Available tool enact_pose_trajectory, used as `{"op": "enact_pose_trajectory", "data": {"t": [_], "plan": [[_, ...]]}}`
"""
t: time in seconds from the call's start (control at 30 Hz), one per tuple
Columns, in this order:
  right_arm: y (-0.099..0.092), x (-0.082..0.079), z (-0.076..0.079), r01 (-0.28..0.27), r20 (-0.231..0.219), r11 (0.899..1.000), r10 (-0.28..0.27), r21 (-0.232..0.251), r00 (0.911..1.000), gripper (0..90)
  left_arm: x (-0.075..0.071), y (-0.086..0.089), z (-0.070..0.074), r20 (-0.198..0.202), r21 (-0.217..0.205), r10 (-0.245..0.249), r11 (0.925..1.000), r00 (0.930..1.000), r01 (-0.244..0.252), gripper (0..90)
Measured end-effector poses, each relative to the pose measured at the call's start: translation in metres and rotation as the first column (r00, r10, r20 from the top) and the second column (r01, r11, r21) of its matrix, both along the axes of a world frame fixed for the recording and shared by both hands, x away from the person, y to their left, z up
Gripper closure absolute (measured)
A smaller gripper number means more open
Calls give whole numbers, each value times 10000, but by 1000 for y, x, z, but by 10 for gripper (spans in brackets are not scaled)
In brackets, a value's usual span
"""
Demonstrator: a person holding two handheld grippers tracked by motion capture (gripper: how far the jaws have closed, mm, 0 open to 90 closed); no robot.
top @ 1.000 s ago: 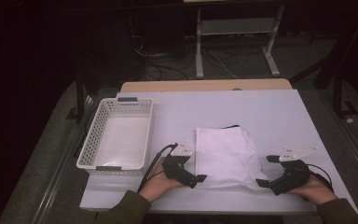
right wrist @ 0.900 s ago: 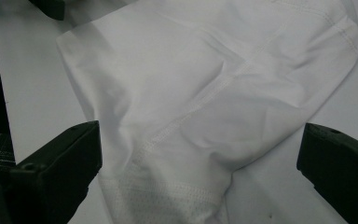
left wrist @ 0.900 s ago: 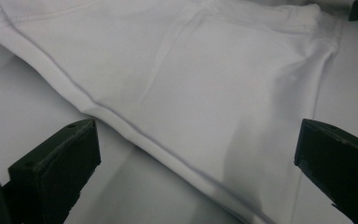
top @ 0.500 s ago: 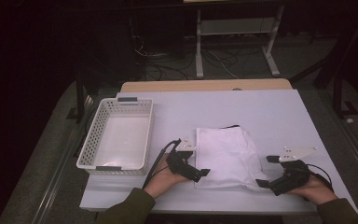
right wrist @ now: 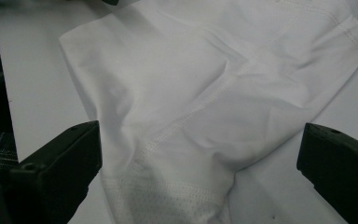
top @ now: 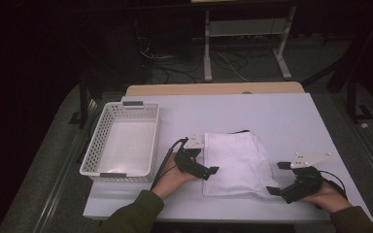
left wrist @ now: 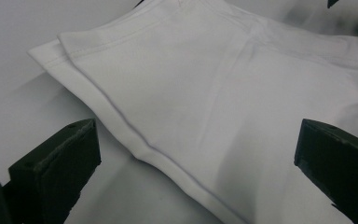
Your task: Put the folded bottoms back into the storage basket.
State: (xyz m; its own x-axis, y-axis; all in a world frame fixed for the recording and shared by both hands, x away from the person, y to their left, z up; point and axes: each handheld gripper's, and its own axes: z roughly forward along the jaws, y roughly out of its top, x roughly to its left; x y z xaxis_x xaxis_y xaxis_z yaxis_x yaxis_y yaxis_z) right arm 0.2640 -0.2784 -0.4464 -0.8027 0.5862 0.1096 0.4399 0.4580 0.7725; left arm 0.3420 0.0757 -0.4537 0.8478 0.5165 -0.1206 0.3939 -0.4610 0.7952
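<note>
A folded white garment (top: 234, 162) lies flat on the white table (top: 272, 116), near its front edge. My left gripper (top: 209, 165) is open at the garment's left edge, and in the left gripper view the hemmed edge (left wrist: 168, 154) runs between its spread jaws. My right gripper (top: 277, 178) is open at the garment's front right corner. In the right gripper view the wrinkled cloth (right wrist: 200, 107) with a seam and a mesh band lies between its wide-apart jaws. Neither gripper holds the cloth.
A white perforated basket (top: 123, 143) stands empty on the left part of the table. Behind the table sits a wooden board (top: 213, 89), with a metal stand (top: 243, 48) and cables on the dark floor beyond.
My left gripper has moved right and forward, from beside the garment up to its left edge. The right gripper has stayed almost in place.
</note>
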Motion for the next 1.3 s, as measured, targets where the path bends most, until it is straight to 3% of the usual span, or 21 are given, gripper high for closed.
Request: {"op": "enact_pose_trajectory", "data": {"t": [0.37, 0.63, 0.77, 1.3], "plan": [[0, 0, 0, -1, -6, 10000, 1, 12, 10000, 0, 17, -1, 3, 115, -75, 383, 9992, 9992, -383, 2], [0, 0, 0, -4, -3, 10000, 4, 2, 10000, 0, 26, -2, 4, 151, -181, 754, 9970, 9970, -751, 66], [0, 0, 0, -2, -3, 10000, 2, -7, 10000, 0, 29, -3, 6, 236, -92, 836, 9965, 9962, -834, 136], [-1, 0, 0, -20, 11, 10000, 20, 4, 10000, 0, 53, -10, 7, 129, 217, 1359, 9904, 9906, -1362, 225]]}}
